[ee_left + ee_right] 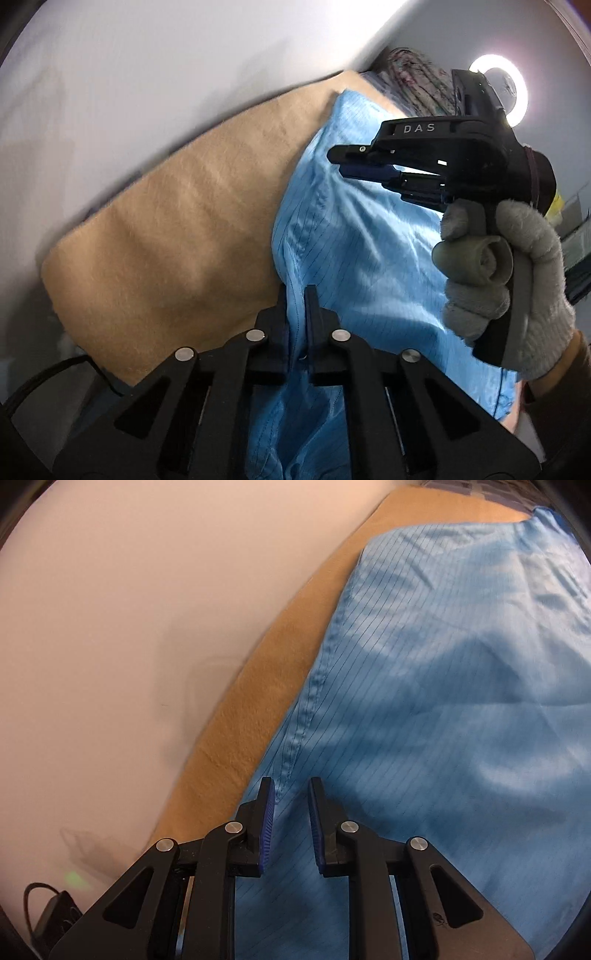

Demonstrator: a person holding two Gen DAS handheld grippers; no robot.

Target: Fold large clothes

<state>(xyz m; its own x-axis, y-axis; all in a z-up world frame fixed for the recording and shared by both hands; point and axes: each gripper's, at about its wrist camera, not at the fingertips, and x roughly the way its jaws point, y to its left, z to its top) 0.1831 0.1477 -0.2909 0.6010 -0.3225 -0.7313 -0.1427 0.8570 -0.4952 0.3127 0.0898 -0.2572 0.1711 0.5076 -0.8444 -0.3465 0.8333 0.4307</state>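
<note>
Left wrist, pinstriped blue garment point(354, 236), fuzzy tan blanket point(166, 240)

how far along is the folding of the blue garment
Early to mid fold, as far as these views show. Done: the blue garment is laid out on the tan blanket, one seamed edge running straight. In hand: the left gripper is shut on a raised ridge of the fabric; the right gripper hovers over it with jaws apart, gripping nothing. Left: the cloth is wrinkled and no compact folded stack shows.
</note>
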